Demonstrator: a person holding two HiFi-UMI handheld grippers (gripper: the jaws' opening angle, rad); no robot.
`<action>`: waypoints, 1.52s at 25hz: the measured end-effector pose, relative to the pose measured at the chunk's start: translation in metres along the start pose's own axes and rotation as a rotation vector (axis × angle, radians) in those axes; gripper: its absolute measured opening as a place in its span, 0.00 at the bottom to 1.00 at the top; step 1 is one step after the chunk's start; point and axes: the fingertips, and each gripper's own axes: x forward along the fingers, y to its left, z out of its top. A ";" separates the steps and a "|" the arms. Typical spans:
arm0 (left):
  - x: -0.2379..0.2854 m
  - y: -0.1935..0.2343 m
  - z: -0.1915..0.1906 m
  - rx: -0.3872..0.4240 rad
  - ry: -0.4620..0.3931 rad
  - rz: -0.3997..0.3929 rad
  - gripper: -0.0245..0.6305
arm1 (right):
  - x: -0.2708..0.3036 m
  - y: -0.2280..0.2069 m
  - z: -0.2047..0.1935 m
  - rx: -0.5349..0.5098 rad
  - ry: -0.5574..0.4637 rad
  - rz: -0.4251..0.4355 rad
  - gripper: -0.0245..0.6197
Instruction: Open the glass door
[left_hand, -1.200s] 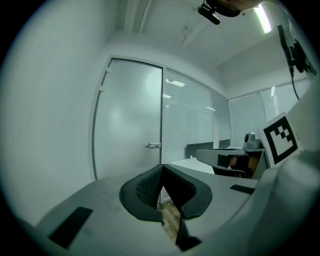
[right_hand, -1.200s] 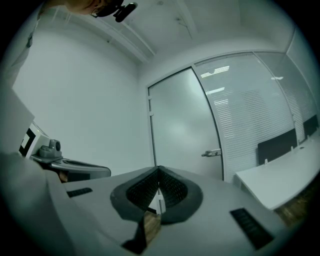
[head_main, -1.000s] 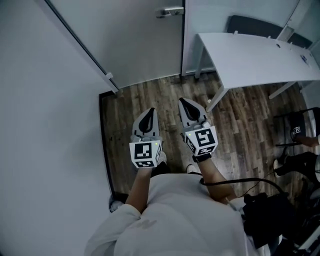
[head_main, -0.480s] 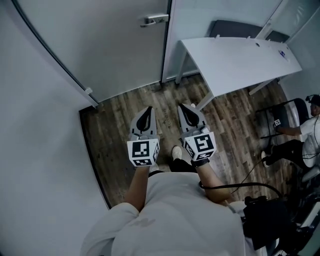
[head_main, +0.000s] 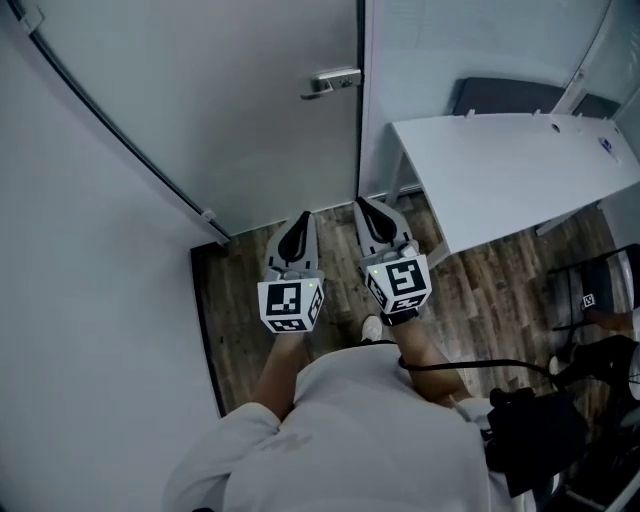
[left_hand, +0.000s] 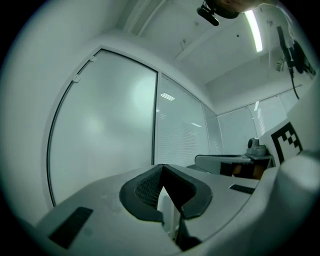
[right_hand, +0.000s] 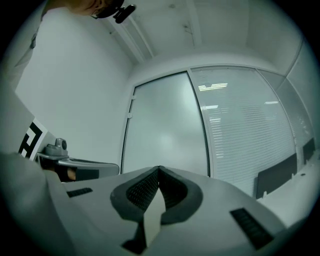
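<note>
The frosted glass door (head_main: 220, 110) stands closed ahead, with a metal lever handle (head_main: 333, 80) near its right edge. My left gripper (head_main: 297, 232) and right gripper (head_main: 372, 220) are held side by side at waist height, both pointing level at the door and short of it. Both are shut and hold nothing. The same door fills the left gripper view (left_hand: 105, 120) and sits at centre in the right gripper view (right_hand: 165, 130). The handle shows in neither gripper view.
A white wall (head_main: 80, 300) runs along the left. Right of the door is a glass partition with blinds (head_main: 470, 40). A white table (head_main: 520, 165) stands at right on the wood floor (head_main: 250, 300), a dark chair (head_main: 500, 95) behind it. Black gear lies at lower right.
The person has walked toward the door: it and the handle now loom nearer, and both grippers reach farther forward. Both stayed shut.
</note>
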 end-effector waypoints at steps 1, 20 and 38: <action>0.013 0.002 0.004 0.011 -0.003 0.016 0.04 | 0.010 -0.012 0.008 -0.009 -0.019 0.005 0.03; 0.192 0.005 -0.050 -0.011 0.075 -0.068 0.04 | 0.089 -0.157 -0.064 0.060 0.107 -0.115 0.03; 0.386 0.132 -0.077 0.141 0.258 -0.282 0.04 | 0.245 -0.192 -0.058 0.018 0.140 -0.217 0.03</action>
